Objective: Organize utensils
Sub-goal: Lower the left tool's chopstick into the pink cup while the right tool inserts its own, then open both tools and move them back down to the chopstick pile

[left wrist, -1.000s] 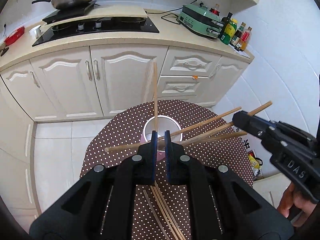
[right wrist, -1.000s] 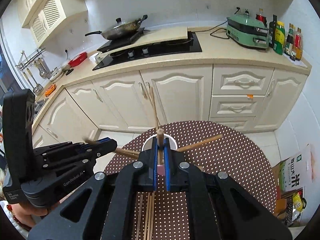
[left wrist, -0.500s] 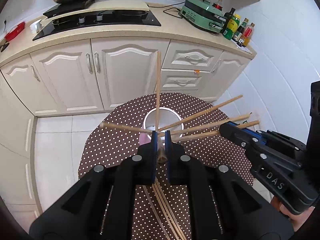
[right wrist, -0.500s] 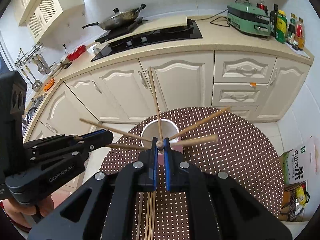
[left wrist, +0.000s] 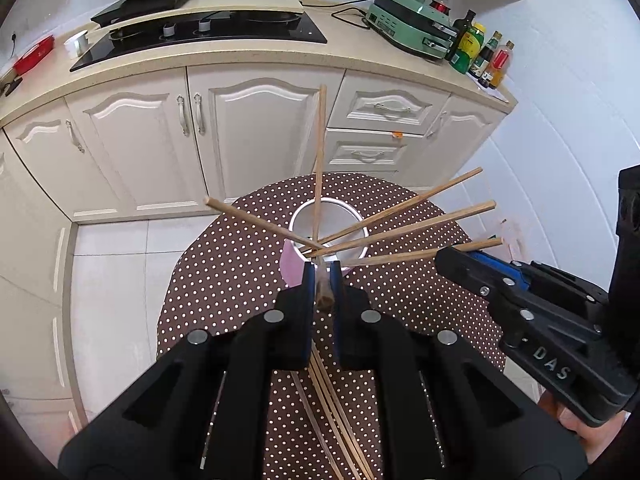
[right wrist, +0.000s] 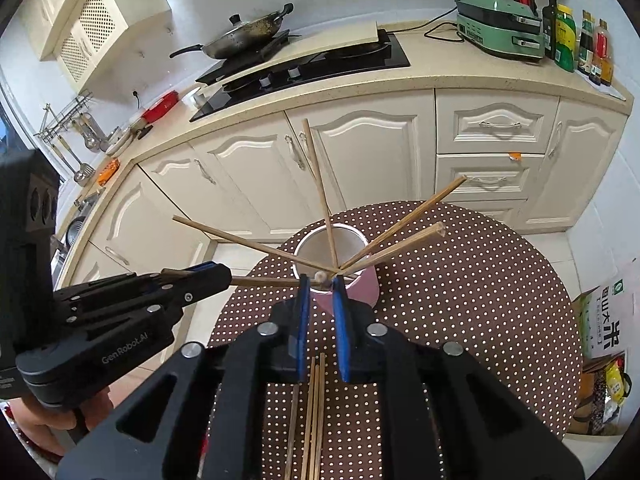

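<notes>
Left gripper point(left wrist: 321, 276) clenched on the butt end of one chopstick point(left wrist: 324, 298), held just over the near rim of the pink cup point(left wrist: 294, 266); right gripper point(right wrist: 320, 286), off to its right, has its blue pads slightly parted with a chopstick end point(right wrist: 320, 277) between the tips, and whether it still pinches that stick cannot be told. Several chopsticks point(left wrist: 400, 216) already fan out of the cup, just ahead of both tools. More loose chopsticks point(right wrist: 314, 412) lie flat on the dotted tablecloth point(right wrist: 460, 300) beneath the fingers
</notes>
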`<action>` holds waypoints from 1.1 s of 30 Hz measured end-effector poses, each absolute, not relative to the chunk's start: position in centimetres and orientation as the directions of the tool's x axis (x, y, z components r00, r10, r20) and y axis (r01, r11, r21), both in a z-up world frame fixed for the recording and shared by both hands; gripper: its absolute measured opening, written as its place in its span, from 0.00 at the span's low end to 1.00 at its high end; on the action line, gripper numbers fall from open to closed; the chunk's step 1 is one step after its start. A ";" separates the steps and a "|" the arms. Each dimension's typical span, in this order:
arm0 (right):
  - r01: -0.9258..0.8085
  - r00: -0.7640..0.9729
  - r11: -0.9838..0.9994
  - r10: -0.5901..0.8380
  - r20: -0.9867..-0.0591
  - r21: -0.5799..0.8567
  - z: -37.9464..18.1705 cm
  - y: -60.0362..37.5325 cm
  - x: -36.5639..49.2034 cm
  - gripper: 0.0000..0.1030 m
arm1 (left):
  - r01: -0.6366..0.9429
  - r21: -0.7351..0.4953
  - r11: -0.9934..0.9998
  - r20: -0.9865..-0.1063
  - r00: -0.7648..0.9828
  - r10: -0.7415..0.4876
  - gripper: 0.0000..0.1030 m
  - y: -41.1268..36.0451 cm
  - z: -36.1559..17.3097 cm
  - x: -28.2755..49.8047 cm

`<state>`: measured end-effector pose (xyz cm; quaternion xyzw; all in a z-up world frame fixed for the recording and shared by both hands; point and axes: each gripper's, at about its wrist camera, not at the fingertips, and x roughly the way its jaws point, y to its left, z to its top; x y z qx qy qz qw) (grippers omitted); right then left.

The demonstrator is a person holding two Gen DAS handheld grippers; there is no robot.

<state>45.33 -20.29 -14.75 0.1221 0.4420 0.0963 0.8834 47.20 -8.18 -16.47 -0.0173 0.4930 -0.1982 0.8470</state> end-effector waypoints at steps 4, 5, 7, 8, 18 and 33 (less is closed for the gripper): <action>-0.069 0.596 0.948 0.288 -0.750 0.309 -14.4 -20.5 44.7 0.18 | 0.303 -0.231 0.924 -0.818 0.453 -0.353 0.39 -7.7 -16.2 46.6; -0.070 0.597 0.948 0.289 -0.749 0.310 -14.3 -20.6 44.6 0.19 | 0.297 -0.235 0.926 -0.811 0.464 -0.355 0.50 -7.6 -16.0 46.3; -0.069 0.598 0.947 0.292 -0.746 0.315 -14.2 -20.8 44.2 0.19 | 0.296 -0.241 0.924 -0.797 0.484 -0.362 0.56 -7.4 -15.6 45.9; -0.069 0.599 0.946 0.293 -0.745 0.317 -14.1 -20.8 44.1 0.19 | 0.293 -0.238 0.926 -0.797 0.486 -0.358 0.56 -7.3 -15.6 45.8; -0.083 0.604 0.937 0.317 -0.731 0.338 -13.8 -21.7 41.9 0.20 | 0.256 -0.253 0.933 -0.788 0.506 -0.352 0.56 -5.9 -16.0 43.7; -0.082 0.490 0.939 0.329 -0.807 0.333 -19.2 -21.2 39.4 0.20 | 0.149 -0.290 0.945 -0.873 0.364 -0.325 0.56 -4.3 -23.8 41.9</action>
